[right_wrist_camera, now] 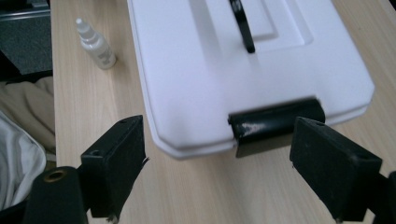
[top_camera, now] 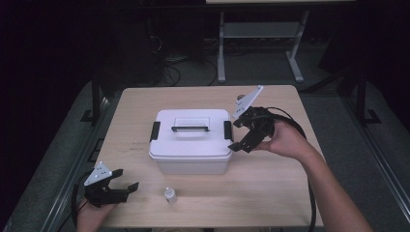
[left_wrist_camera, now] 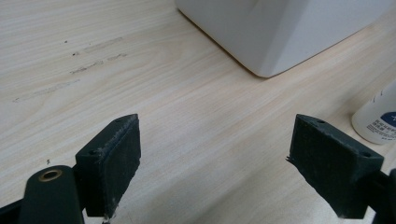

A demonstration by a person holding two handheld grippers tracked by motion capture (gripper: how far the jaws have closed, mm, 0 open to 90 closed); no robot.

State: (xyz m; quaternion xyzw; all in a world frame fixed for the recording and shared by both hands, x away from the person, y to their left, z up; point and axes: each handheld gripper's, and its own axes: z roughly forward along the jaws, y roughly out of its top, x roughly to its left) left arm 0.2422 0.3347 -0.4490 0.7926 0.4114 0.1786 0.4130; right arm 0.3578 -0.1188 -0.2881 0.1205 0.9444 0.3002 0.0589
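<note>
A white lidded box [top_camera: 191, 145] stands mid-table, with a black handle [top_camera: 190, 128] on top and a black latch at each end. My right gripper [top_camera: 235, 135] hovers open at the box's right end. In the right gripper view its jaws stand wide on either side of the right latch [right_wrist_camera: 275, 122], just short of the lid [right_wrist_camera: 210, 70], touching nothing. A small white dropper bottle [top_camera: 169, 195] stands upright in front of the box. My left gripper [top_camera: 126, 180] rests open at the table's front left corner, nothing between its fingers. The box's corner [left_wrist_camera: 280, 32] and the bottle [left_wrist_camera: 376, 119] lie beyond it.
The wooden table [top_camera: 270, 183] has bare room in front of and beside the box. Its edges fall to grey floor. A white-legged table frame [top_camera: 258, 43] and cables [top_camera: 169, 67] stand behind. The person's light clothing [right_wrist_camera: 18, 140] lies past the near edge.
</note>
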